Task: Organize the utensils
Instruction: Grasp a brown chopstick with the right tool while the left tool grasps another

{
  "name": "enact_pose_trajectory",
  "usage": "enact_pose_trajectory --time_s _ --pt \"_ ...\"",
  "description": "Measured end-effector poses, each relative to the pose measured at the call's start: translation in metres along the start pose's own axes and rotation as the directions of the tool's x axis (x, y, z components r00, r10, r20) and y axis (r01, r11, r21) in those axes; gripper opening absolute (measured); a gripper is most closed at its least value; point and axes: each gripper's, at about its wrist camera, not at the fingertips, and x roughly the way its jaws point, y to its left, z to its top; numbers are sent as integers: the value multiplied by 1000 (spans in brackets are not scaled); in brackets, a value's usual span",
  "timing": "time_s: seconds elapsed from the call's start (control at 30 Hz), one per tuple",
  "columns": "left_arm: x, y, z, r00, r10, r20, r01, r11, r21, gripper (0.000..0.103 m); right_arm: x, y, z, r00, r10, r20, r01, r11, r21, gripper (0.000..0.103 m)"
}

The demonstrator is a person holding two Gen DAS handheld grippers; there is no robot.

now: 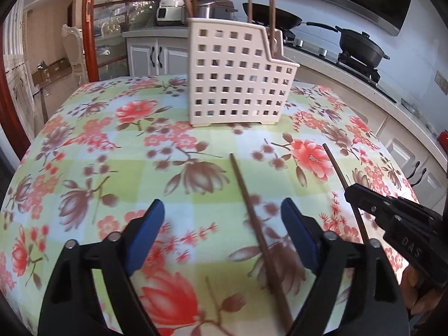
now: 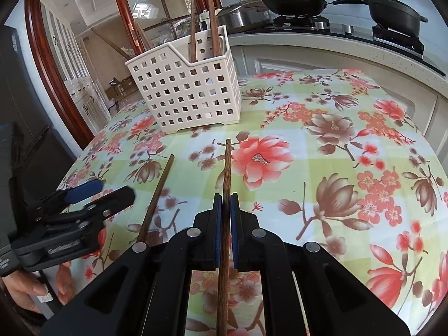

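two chopsticks near the fingers, a holder further back

blue-padded fingers [image 1: 147,235] of the left gripper [image 1: 222,238] fill the bottom of the left wrist view, standing wide apart. a brown chopstick [image 1: 252,218] lies on the flowered surface [image 1: 92,145] in the gap between them, closer to the right-hand pad, and neither pad presses on it. to the right, the right gripper [image 1: 361,196] reaches in from the edge, shut on a second, darker chopstick [image 1: 336,165] that slants up and away. behind both, a white perforated holder [image 1: 238,75] stands on the surface with several chopsticks upright in it.

in the right wrist view, the right gripper [image 2: 225,204] has its pads closed tight on a chopstick [image 2: 227,168] that runs straight ahead towards the holder [image 2: 184,89]. just to the left, the other chopstick [image 2: 158,193] lies on the surface [image 2: 322,168]. the left gripper [image 2: 103,190] comes in from the left, beside that chopstick, with a person's hand [image 2: 30,288] below it. two chopsticks stand in the holder's rear compartment.
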Motion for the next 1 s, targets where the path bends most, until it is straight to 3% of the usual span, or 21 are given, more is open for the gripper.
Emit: enact_pose_trajectory --time_s 0.1,0.27,0.37,0.47,0.7,1.0 --pt "13 -9 4 1000 7 -23 -7 1000 10 66 -3 -4 -1 1000 9 6 -9 1000 1 7" --pt "35 -24 3 996 41 -78 -38 998 50 41 -9 -13 -1 1000 24 15 -25 1000 19 7" --pt "41 -32 1 993 94 -72 -88 993 84 34 -10 -19 -1 999 30 17 -30 999 32 7" --pt "42 -35 2 992 104 -68 -98 991 93 9 -11 -22 -2 999 32 17 -33 999 42 7" --pt "40 -32 3 994 85 -64 -79 994 82 6 -10 -22 -2 999 29 21 -30 999 45 7" --pt "11 -31 0 998 62 27 -63 996 68 6 -12 -9 -1 999 4 45 -4 1000 14 7"
